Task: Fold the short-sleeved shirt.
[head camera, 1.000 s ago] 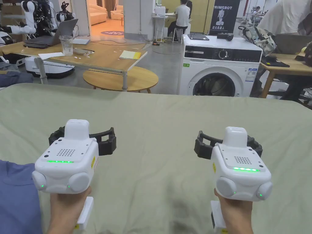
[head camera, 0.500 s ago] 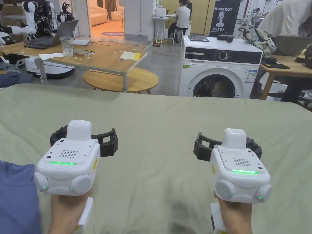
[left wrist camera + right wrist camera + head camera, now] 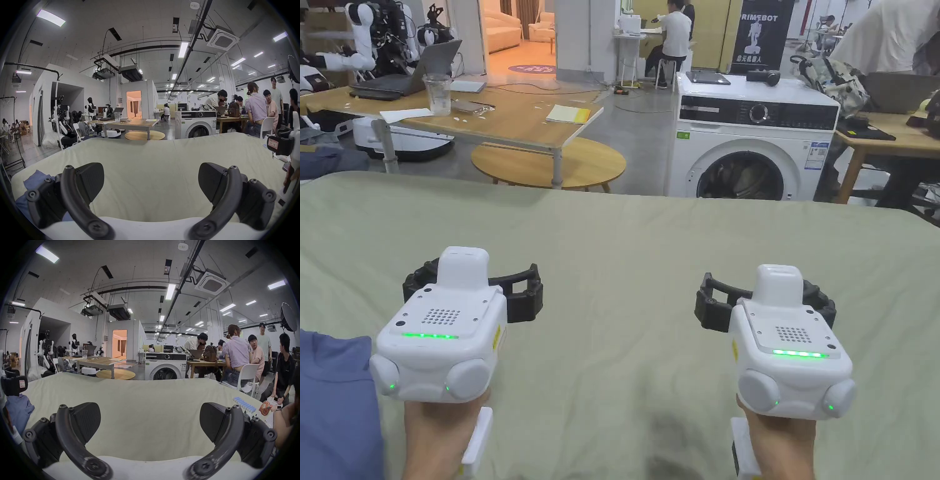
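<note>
Pale green cloth, soft and faintly creased, covers the bed (image 3: 625, 250) under both tools. I hold my left tool (image 3: 151, 181) and right tool (image 3: 150, 421) side by side, well apart, above bare cloth. Each has its black, ribbed, rounded jaws spread wide with nothing between them. White, smooth-cornered housings carry lit green strips. Blue short-sleeved shirt (image 3: 334, 400) lies rumpled at the bed's left edge, just beside my left tool and untouched. Beyond the bed's far edge stands a white washing machine (image 3: 750, 144) with a round door.
</note>
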